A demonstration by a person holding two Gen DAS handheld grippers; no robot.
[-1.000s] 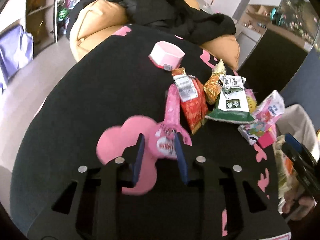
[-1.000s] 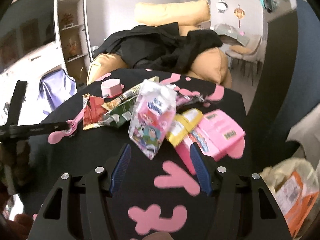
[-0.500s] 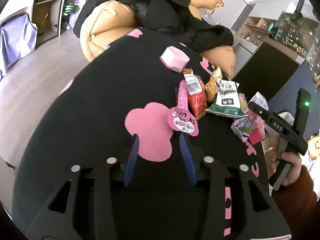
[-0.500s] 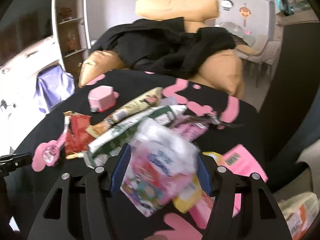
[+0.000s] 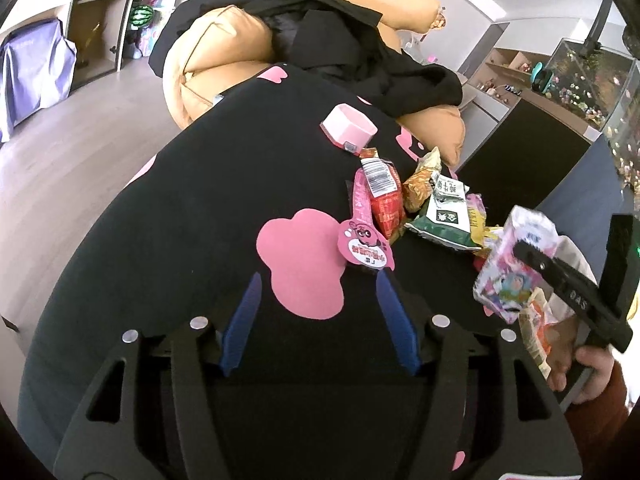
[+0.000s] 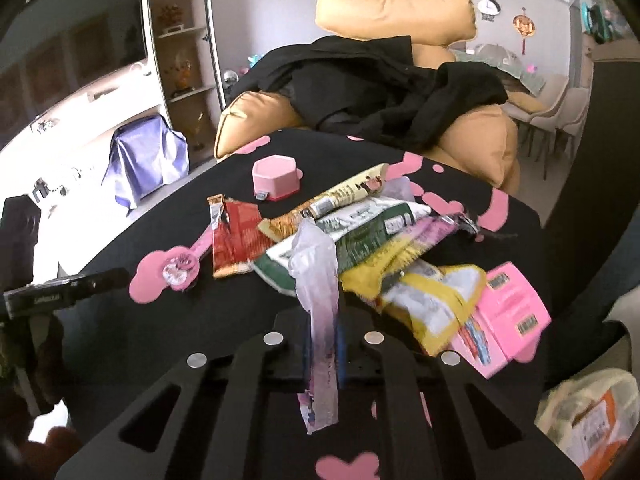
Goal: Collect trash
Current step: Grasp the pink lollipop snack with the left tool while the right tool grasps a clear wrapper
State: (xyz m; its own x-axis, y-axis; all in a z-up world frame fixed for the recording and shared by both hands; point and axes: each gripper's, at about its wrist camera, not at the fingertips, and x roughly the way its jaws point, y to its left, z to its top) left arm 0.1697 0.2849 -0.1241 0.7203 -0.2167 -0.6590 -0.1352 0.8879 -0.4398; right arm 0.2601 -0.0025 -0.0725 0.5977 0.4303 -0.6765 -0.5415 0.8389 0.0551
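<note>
A pile of snack wrappers (image 5: pixel 436 212) lies on a black tablecloth with pink shapes (image 5: pixel 180 240). My left gripper (image 5: pixel 318 300) is open and empty, just short of a pink lollipop-shaped wrapper (image 5: pixel 366 246). My right gripper (image 6: pixel 323 344) is shut on a white and pink cartoon snack bag (image 6: pixel 318 300), seen edge-on, held above the cloth. The same bag (image 5: pixel 516 264) shows in the left wrist view at the right edge of the table. A red packet (image 6: pixel 236 240), a green packet (image 6: pixel 352 232), a yellow packet (image 6: pixel 432 304) and a pink box (image 6: pixel 508 316) lie in the pile.
A pink hexagonal box (image 5: pixel 349 128) stands at the far side of the table. An orange sofa with black clothes (image 6: pixel 380 84) is behind. A bag holding trash (image 6: pixel 588 424) sits low at the right, beside the table.
My right gripper moved in around the cartoon bag, shut on it and lifted it off the pile. My left gripper let go of the pink lollipop wrapper, opened and drew back.
</note>
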